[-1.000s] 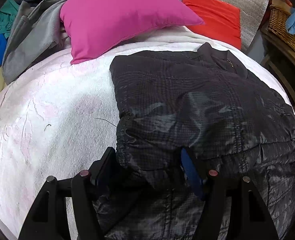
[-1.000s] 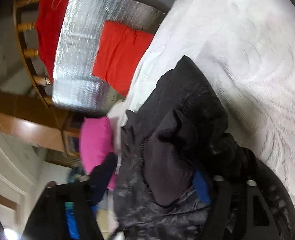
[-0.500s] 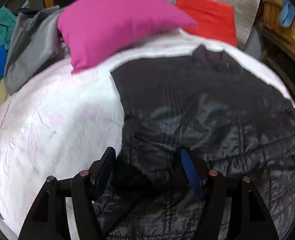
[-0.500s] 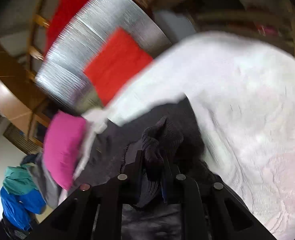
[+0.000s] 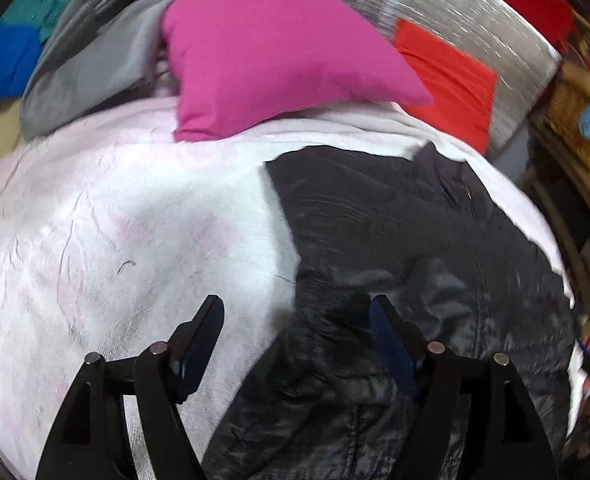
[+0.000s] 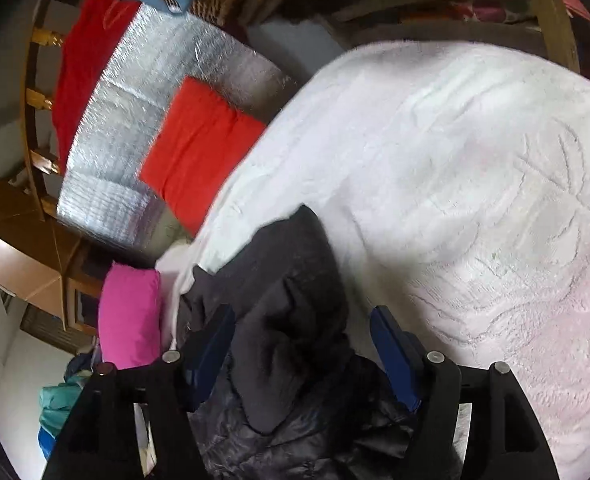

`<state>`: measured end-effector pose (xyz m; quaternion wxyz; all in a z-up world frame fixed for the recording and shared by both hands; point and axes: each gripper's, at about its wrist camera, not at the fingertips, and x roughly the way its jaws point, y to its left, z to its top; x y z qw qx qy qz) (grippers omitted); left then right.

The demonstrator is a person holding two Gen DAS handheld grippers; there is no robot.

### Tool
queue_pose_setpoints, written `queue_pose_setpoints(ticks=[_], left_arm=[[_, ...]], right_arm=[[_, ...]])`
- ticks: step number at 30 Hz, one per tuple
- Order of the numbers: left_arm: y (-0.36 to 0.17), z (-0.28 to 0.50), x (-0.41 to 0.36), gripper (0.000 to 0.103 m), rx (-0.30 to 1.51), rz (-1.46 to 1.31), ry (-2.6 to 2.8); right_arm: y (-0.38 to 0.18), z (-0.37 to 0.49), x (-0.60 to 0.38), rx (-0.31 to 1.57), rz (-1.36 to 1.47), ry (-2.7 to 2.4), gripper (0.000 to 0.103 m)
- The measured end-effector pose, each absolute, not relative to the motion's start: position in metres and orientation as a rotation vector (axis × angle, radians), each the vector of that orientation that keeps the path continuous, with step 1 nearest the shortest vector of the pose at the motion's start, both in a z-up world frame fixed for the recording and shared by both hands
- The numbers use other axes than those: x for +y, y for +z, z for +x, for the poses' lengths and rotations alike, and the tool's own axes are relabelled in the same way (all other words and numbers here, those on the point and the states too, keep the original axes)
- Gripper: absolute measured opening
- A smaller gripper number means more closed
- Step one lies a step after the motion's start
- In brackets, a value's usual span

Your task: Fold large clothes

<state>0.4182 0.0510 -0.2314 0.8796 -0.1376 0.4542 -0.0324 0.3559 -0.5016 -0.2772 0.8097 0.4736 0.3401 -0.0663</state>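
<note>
The black puffer jacket (image 5: 415, 264) lies on the white bedspread (image 5: 115, 248), toward the right side of the bed, its collar at the far end near the red cushion (image 5: 447, 80) and its hem at the near edge under both tools. It looks already narrowed — the left edge runs fairly straight from collar to hem, which suggests a side or sleeve has been folded in, though the near part is bunched and rumpled rather than flat.

The left gripper (image 5: 295, 332) has its jaws spread, and they have just been opening further; the jacket's left edge runs between them, with no pad pressing on it. The right gripper (image 6: 301, 334) has also just been opening, its jaws now standing wide with a dark fold of the jacket — a cuff or the collar, I cannot tell which — lying loose between them, pinched by neither.

So one fold seems laid down and let go. Left to do, by my judgement: smooth the crumpled near end, then fold the length in half or thirds. The pink pillow (image 5: 279, 56) and the grey garment (image 5: 87, 64) at the far left sit clear of the work.
</note>
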Motion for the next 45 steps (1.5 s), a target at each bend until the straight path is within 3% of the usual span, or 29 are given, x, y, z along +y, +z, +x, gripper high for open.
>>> queue_pose_setpoints(ticks=[12,15,16,17,18,22,26,30,32,39,41,45], left_arm=[[-0.266,0.432,0.066,0.079,1.073,-0.547,-0.182],[-0.264,0.43,0.061,0.078,1.059,-0.531,-0.179],[-0.264,0.429,0.059,0.076,1.053,-0.532,-0.177],[-0.264,0.431,0.056,0.059,1.043,-0.53,-0.184],[-0.263,0.431,0.051,0.049,1.037,-0.526,-0.207],[-0.254,0.43,0.039,0.034,1.001,-0.443,-0.196],[-0.246,0.429,0.043,0.03,0.959,-0.458,-0.202],[-0.26,0.435,0.05,0.036,1.019,-0.491,-0.186],[-0.266,0.439,0.05,0.06,1.058,-0.499,-0.164],[-0.264,0.44,0.041,0.063,1.074,-0.459,-0.16],[-0.266,0.442,0.037,0.068,1.093,-0.466,-0.163],[-0.268,0.44,0.028,0.073,1.112,-0.435,-0.191]], right_arm=[[-0.316,0.387,-0.478,0.922,0.878,-0.042,0.077],[-0.31,0.387,-0.47,0.902,0.827,-0.037,0.059],[-0.307,0.387,-0.468,0.893,0.806,-0.043,0.052],[-0.303,0.387,-0.464,0.887,0.777,-0.048,0.047],[-0.299,0.386,-0.461,0.877,0.746,-0.056,0.046],[-0.282,0.379,-0.456,0.817,0.74,-0.044,0.038],[-0.267,0.371,-0.457,0.753,0.752,-0.009,0.037],[-0.292,0.381,-0.462,0.875,0.793,-0.046,0.037],[-0.297,0.384,-0.465,0.896,0.827,-0.039,0.039],[-0.295,0.377,-0.478,0.879,0.894,-0.047,0.059],[-0.295,0.375,-0.484,0.865,0.917,-0.046,0.065],[-0.3,0.377,-0.488,0.897,0.919,-0.06,0.069]])
